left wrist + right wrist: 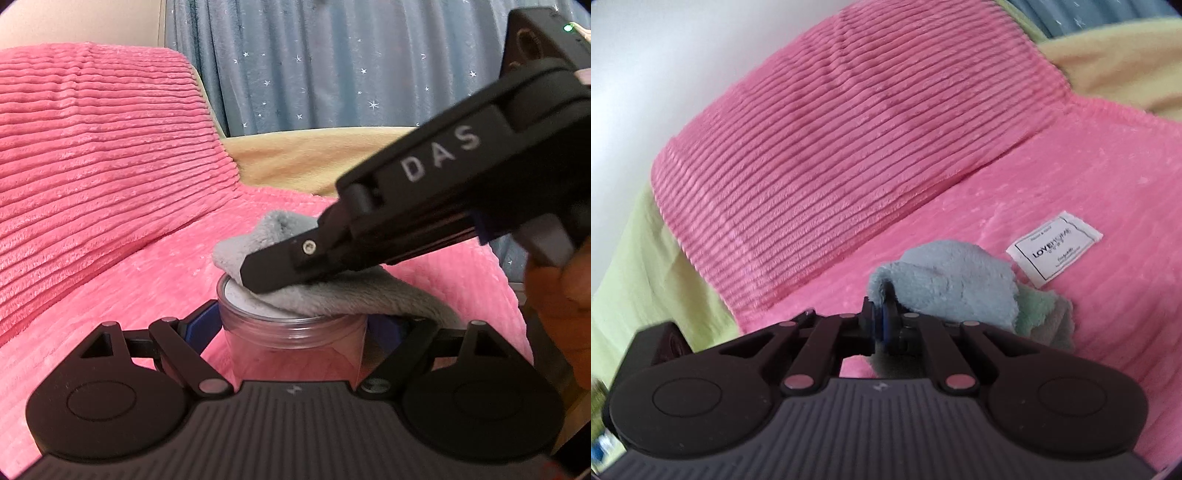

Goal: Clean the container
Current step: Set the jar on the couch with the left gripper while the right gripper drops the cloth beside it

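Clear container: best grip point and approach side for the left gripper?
Grip the clear container on its straight side wall below the rim, fingers on opposite sides, coming in level from the side, as the left gripper does. The open top stays free for the grey cloth.

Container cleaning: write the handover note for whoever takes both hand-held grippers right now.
Left hand-held gripper: shut on the clear container, holding it upright above the pink blanket.
Right hand-held gripper: shut on the grey cloth, angled down from the right, pressing the cloth into the container's open mouth.
Cloth: part is inside the rim, the rest drapes over the right edge.
Done: container gripped, cloth picked up and pushed in, wiping begun.
Left: finish wiping the inside; how clean it is cannot be judged from here. Then pull the cloth out and set both down.
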